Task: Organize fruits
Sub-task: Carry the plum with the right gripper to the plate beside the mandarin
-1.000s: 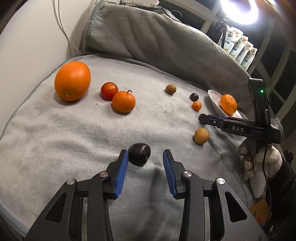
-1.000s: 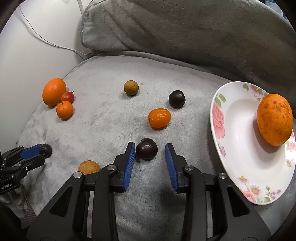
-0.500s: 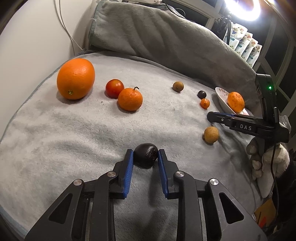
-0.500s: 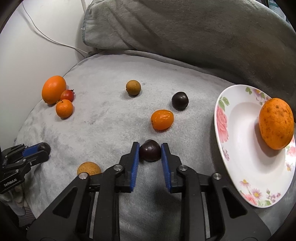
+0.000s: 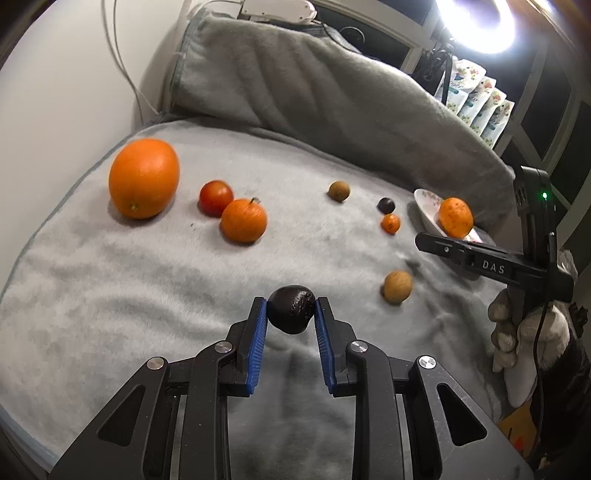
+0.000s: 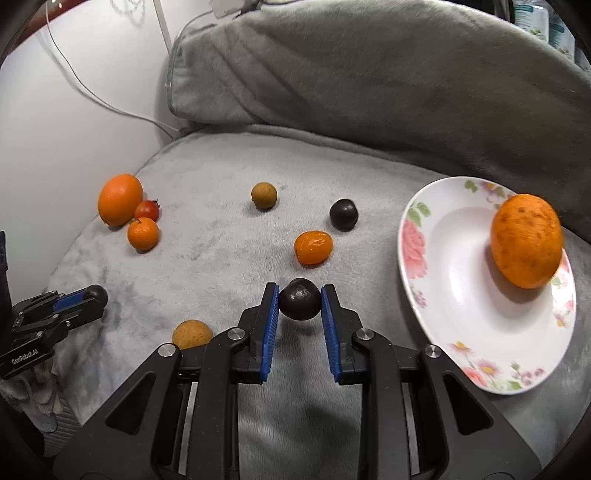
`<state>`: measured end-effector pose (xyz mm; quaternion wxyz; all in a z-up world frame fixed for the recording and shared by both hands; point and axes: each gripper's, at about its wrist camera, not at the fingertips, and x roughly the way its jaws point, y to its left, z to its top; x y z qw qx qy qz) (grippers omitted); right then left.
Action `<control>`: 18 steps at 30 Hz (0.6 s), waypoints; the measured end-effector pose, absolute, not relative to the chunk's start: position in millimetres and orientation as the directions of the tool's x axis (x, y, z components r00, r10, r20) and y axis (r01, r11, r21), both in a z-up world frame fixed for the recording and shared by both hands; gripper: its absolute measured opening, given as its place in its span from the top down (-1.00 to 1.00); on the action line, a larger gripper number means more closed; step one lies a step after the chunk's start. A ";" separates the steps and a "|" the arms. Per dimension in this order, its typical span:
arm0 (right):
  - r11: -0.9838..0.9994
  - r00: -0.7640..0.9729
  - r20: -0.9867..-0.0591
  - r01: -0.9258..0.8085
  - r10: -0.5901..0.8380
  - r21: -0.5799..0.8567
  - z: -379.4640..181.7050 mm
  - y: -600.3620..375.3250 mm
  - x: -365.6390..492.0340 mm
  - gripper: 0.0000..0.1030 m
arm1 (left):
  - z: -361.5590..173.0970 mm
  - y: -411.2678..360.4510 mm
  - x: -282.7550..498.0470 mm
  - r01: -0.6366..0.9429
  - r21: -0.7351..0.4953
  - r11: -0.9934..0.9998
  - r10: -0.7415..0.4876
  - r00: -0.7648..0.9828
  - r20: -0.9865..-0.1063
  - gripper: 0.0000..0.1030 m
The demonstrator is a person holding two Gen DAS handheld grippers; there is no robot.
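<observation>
My left gripper (image 5: 291,314) is shut on a dark wrinkled fruit (image 5: 291,308) and holds it just above the grey blanket (image 5: 110,295). My right gripper (image 6: 299,301) is shut on a dark purple round fruit (image 6: 299,298), left of the flowered plate (image 6: 436,280), which holds a large spotted orange fruit (image 6: 526,245). On the blanket lie a big orange (image 5: 144,177), a red tomato (image 5: 215,196), a mandarin (image 5: 243,220), a small orange fruit (image 6: 313,247), another dark fruit (image 6: 343,214) and two brown fruits (image 6: 264,195) (image 6: 192,333).
A grey cushion (image 6: 369,74) rises behind the blanket. White cables (image 6: 92,96) run down the wall on the left. A bright ring lamp (image 5: 476,22) and flowered packets (image 5: 476,96) stand at the back right. The left gripper also shows in the right wrist view (image 6: 88,297).
Both grippers closed on the dark fruits that lay between their fingers and have lifted them slightly off the blanket.
</observation>
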<state>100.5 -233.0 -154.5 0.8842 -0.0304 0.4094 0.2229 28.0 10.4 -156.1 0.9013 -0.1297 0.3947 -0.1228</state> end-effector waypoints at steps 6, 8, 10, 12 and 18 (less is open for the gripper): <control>0.909 0.604 -0.705 -0.391 0.373 0.146 -139.3 -254.6 85.7 0.53 | -147.7 3.4 31.7 0.145 -0.355 0.924 -0.357 0.663 -0.658 0.53; 0.913 0.619 -0.692 -0.381 0.370 0.147 -133.4 -261.6 79.7 0.53 | -143.6 -0.3 33.6 0.158 -0.356 0.921 -0.366 0.667 -0.650 0.53; 0.919 0.637 -0.680 -0.367 0.363 0.146 -127.5 -269.7 75.0 0.53 | -138.5 -4.0 34.3 0.174 -0.355 0.918 -0.375 0.669 -0.641 0.53; 0.924 0.651 -0.670 -0.353 0.357 0.150 -122.7 -277.0 71.4 0.53 | -133.1 -9.6 36.9 0.192 -0.355 0.915 -0.386 0.674 -0.630 0.53; 0.939 0.687 -0.646 -0.304 0.332 0.160 -112.2 -301.7 61.3 0.53 | -120.1 -27.3 47.3 0.255 -0.352 0.901 -0.426 0.678 -0.599 0.53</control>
